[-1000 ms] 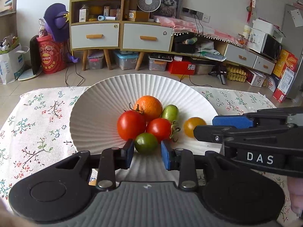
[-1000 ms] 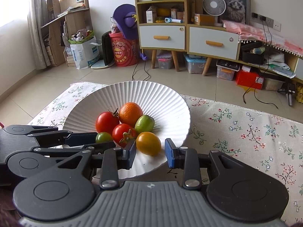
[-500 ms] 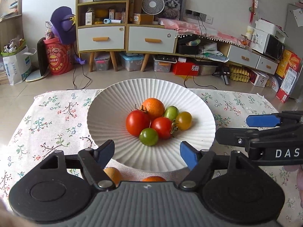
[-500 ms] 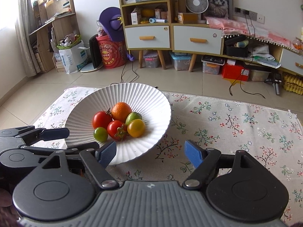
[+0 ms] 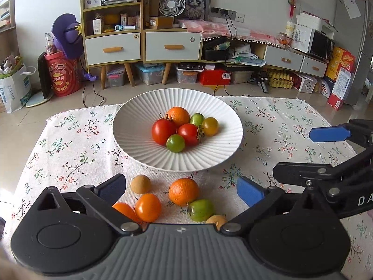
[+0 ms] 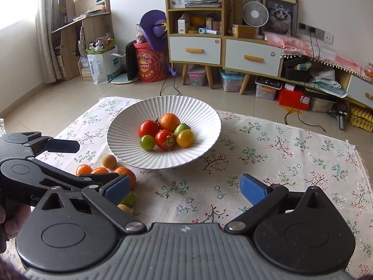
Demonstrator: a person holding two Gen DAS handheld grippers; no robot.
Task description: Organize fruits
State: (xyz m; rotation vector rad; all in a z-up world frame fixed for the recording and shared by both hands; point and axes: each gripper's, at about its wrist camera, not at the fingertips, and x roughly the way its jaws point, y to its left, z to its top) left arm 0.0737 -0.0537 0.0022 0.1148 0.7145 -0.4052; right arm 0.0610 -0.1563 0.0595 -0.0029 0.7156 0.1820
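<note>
Both claws are spread wide and hold nothing — the left claw sits above loose fruit on the floral cloth, the right claw over bare cloth just beside it. The white ribbed plate holds 6 pieces: 2 red tomatoes, an orange, 2 green ones and a yellow one. Near the plate's front edge lie another orange, an orange tomato, a green fruit and a tan ball — all apart from the plate.

Plate on tablecloth, 6 fruits in it; more fruits on cloth before plate.
</note>
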